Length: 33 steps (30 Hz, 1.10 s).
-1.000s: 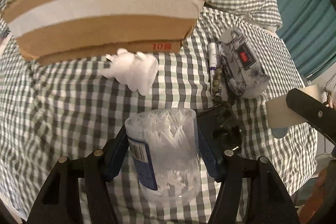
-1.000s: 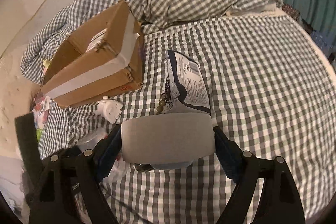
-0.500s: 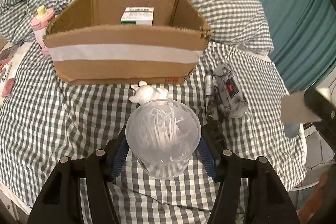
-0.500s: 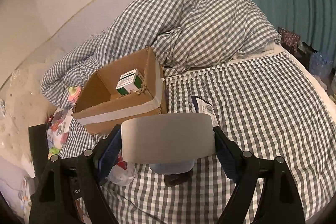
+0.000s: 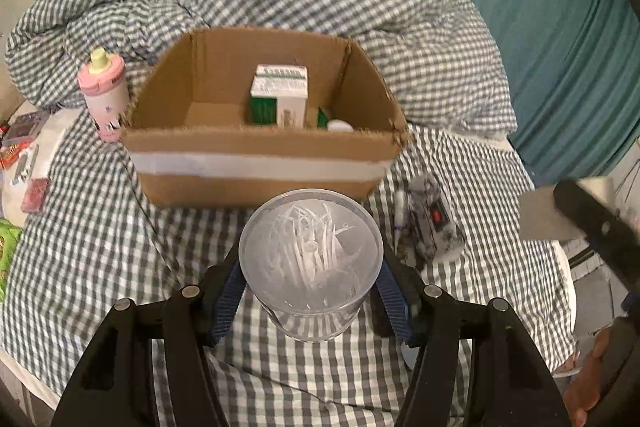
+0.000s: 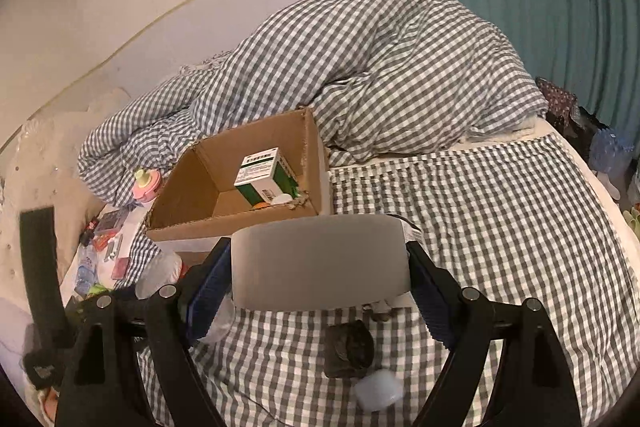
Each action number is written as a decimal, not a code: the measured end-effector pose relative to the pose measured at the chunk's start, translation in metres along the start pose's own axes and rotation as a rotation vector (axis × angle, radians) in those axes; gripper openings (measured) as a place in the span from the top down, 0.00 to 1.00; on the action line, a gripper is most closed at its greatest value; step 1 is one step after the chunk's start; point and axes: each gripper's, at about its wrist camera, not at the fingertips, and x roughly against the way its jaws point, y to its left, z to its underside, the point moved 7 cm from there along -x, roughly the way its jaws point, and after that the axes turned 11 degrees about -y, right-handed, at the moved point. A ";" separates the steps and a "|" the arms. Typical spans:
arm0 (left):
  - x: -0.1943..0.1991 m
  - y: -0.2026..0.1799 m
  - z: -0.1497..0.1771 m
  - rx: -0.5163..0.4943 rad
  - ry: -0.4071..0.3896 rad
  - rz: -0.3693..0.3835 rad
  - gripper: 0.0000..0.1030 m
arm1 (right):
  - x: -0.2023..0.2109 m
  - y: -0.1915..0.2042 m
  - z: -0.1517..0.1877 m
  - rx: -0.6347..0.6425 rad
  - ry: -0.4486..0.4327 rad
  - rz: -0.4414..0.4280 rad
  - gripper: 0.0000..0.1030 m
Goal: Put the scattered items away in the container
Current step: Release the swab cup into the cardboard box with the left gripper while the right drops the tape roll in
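My left gripper (image 5: pixel 310 291) is shut on a clear round tub of white cotton swabs (image 5: pixel 310 255), held above the checked bed in front of the open cardboard box (image 5: pixel 260 163). The box holds a green-and-white carton (image 5: pixel 280 99) and shows in the right wrist view (image 6: pixel 224 227) too. My right gripper (image 6: pixel 320 291) is shut on a flat grey rectangular object (image 6: pixel 320 261), held above the bed to the right of the box. A patterned pouch (image 5: pixel 434 223) lies right of the box.
A pink bottle (image 5: pixel 105 99) stands left of the box. Small packets (image 5: pixel 24 155) lie at the left bed edge. A dark object (image 6: pixel 348 349) and a white object (image 6: pixel 378 393) lie below my right gripper. A rumpled checked duvet (image 6: pixel 380 75) is behind.
Both grippers have risen and pulled back with their loads. The box's inside now shows in both views, and the white figurine is hidden behind the tub.
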 end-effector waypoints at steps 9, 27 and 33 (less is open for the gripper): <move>-0.002 0.025 -0.057 0.008 -0.063 -0.029 0.39 | -0.034 0.042 -0.025 0.067 0.002 -0.041 0.19; -0.071 0.058 -0.138 -0.027 -0.115 -0.134 0.39 | -0.152 0.078 -0.038 0.144 0.105 -0.036 0.19; -0.099 0.067 -0.132 -0.011 -0.080 -0.152 0.39 | -0.167 0.074 -0.032 0.175 0.120 -0.014 0.17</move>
